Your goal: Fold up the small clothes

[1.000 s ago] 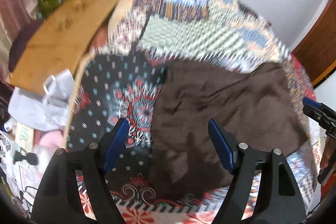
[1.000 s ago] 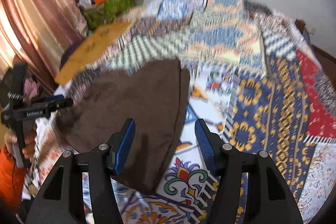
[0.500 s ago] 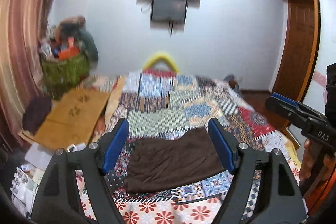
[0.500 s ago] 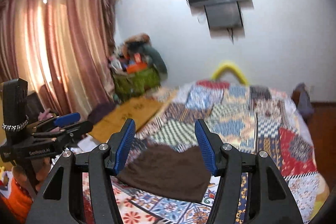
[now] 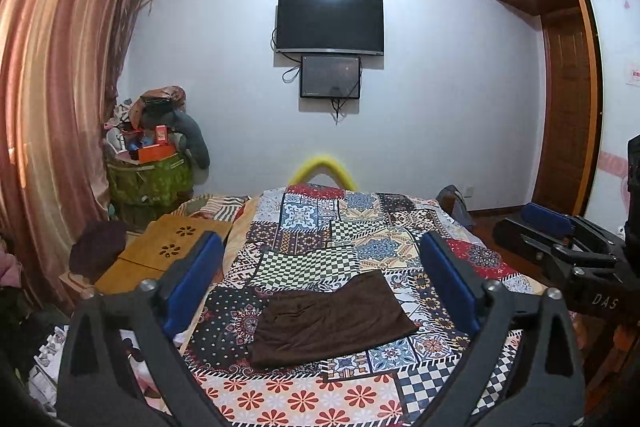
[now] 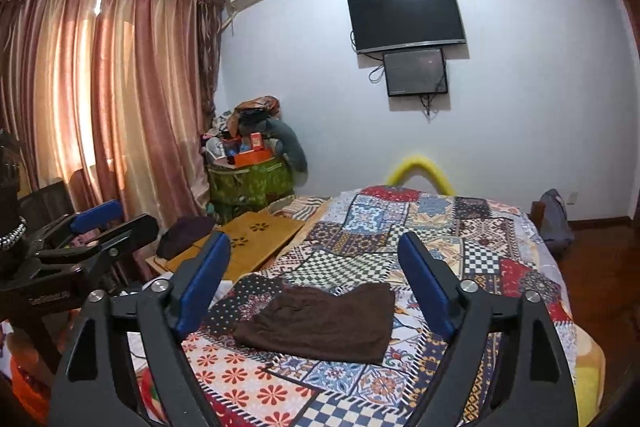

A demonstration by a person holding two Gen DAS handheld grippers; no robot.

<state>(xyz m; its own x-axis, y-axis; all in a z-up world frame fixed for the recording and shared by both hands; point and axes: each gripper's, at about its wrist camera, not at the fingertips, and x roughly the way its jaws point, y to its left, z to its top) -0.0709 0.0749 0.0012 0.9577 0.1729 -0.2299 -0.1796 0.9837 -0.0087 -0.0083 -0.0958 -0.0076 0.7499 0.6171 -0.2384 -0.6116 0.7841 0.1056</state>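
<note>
Opening empty, both hand-held grippers (image 5: 320,283) (image 6: 314,281) hang above the folded brown cloth (image 5: 332,321); its underside hidden.

Matt brown cloth garment (image 5: 334,319)

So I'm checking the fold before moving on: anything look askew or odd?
Mostly tidy. The brown garment lies folded flat on the patchwork bedspread, but its left edge looks rumpled and its outline slightly skewed. Neither hand-held gripper holds anything.
</note>
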